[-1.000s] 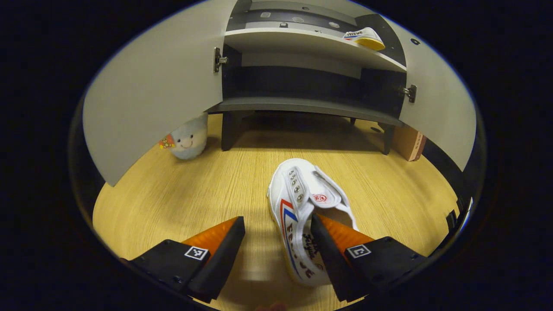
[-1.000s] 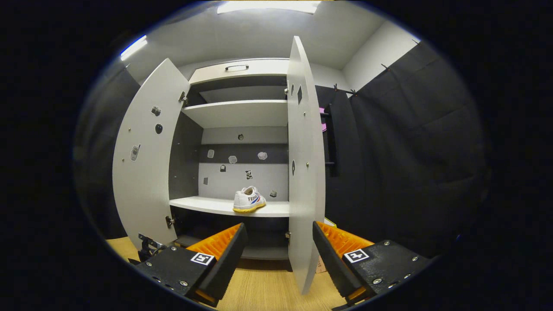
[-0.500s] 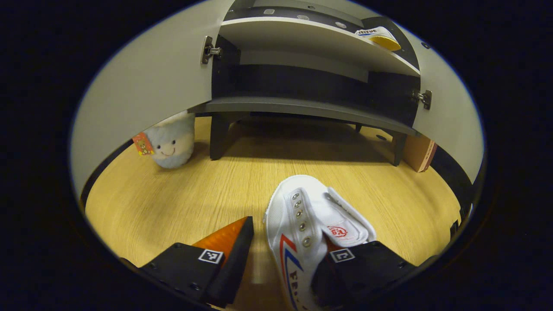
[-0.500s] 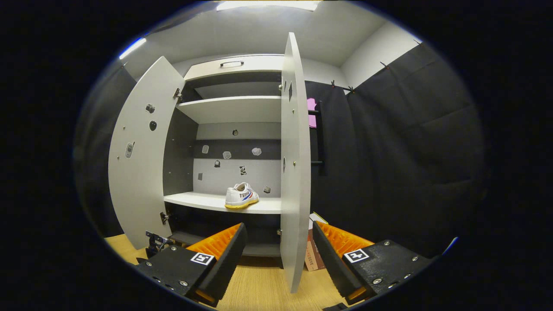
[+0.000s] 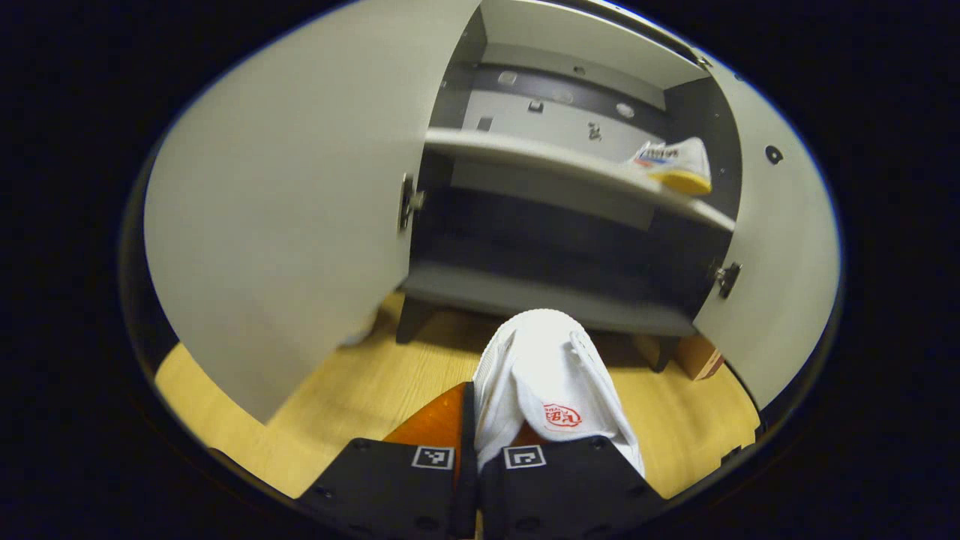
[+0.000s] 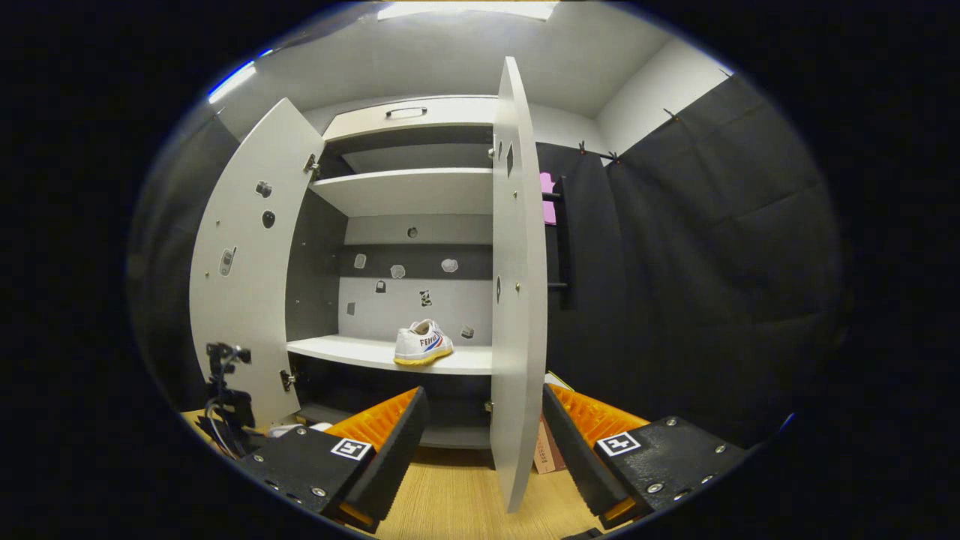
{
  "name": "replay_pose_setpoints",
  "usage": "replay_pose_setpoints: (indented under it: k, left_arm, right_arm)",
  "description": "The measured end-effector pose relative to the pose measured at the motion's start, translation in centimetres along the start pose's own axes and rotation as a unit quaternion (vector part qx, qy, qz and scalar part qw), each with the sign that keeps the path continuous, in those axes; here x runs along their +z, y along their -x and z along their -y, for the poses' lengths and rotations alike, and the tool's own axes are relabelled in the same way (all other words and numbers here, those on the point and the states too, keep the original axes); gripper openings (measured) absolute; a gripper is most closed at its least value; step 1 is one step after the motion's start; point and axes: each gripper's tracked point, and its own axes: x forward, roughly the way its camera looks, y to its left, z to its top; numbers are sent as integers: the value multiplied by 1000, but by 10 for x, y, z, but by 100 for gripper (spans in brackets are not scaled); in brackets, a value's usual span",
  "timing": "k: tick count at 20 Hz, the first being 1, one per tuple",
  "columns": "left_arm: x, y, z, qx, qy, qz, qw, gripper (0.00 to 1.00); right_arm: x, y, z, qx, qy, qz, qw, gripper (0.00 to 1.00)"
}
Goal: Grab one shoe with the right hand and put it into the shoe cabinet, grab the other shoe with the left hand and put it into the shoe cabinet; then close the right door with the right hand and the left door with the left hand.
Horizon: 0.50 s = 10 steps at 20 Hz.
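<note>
White canvas shoe (image 5: 551,379) sits clamped in the left tool (image 5: 480,442), lifted over the wooden floor (image 5: 360,390) before the shoe cabinet (image 5: 555,300). Its mate (image 6: 422,343) rests on the middle shelf (image 6: 360,351) between both open doors. The right tool (image 6: 480,427) gapes wide, holding nothing.

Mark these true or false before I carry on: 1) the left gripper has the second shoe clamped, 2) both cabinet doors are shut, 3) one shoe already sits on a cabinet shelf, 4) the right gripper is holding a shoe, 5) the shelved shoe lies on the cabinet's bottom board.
1) True. The left gripper is shut on the white shoe, lifted toward the cabinet.
2) False. The left door and the right door both stand open.
3) True. The other shoe rests on the white shelf.
4) False. The right gripper is open and holds nothing.
5) False. It sits on the shelf above the bottom board.
</note>
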Motion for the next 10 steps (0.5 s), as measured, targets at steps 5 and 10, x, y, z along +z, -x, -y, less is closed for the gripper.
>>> replay_pose_setpoints:
  k: [5,10]
  left_arm:
    - [157,6,39,-16,-17,81,996,10]
    - [250,-64,59,-14,-29,116,993,10]
  right_arm:
    - [1,0,-5,8,-11,3,1000,94]
    - [10,8,-7,10,-15,11,1000,93]
